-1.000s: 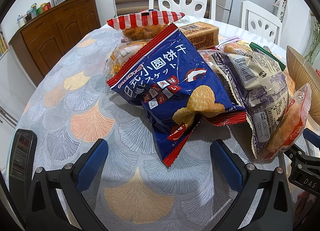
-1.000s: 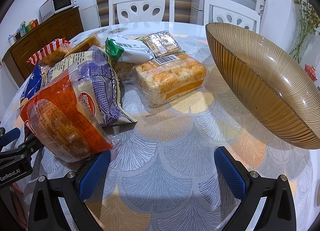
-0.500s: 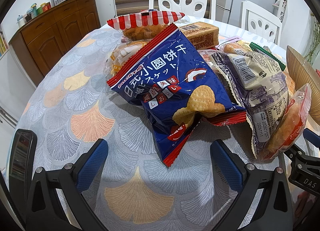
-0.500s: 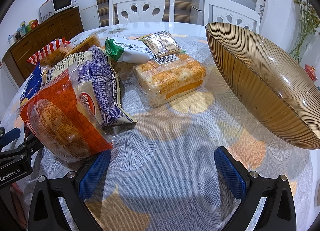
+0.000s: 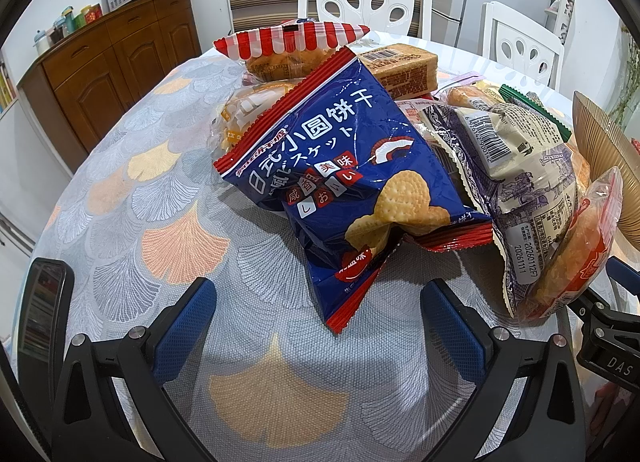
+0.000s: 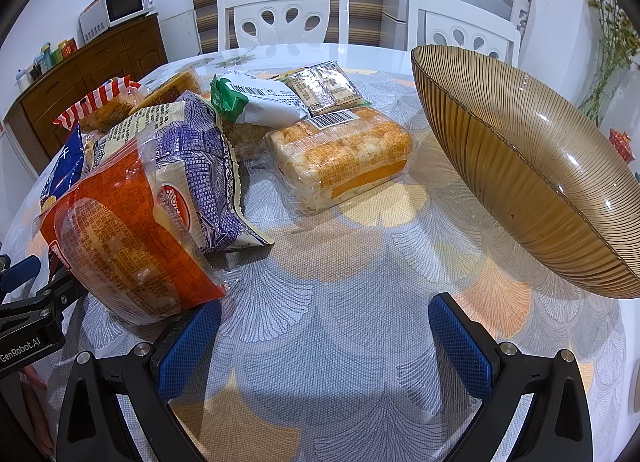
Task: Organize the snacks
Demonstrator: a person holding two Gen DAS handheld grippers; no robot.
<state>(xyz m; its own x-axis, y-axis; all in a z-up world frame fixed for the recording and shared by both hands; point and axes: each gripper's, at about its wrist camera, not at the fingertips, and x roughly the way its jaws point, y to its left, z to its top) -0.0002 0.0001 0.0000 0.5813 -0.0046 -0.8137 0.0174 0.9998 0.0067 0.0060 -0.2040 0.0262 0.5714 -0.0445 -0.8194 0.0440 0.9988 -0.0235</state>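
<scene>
Snack packets lie heaped toward the middle of the round table with its grey and orange fan-patterned cloth (image 6: 340, 322), a crinkled blue foil biscuit bag (image 5: 344, 181) slumped on top at the near side, an orange-and-clear bread packet (image 6: 128, 229) leaning beside it. The ribbed amber glass bowl (image 6: 520, 165) waits at the right edge, presumably to receive them. The left gripper (image 5: 318, 302) and right gripper (image 6: 324, 326) hover low, both spread wide and empty, nothing collected yet.

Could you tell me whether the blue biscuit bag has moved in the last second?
No; the blue biscuit bag keeps its place against the white chair.
</scene>
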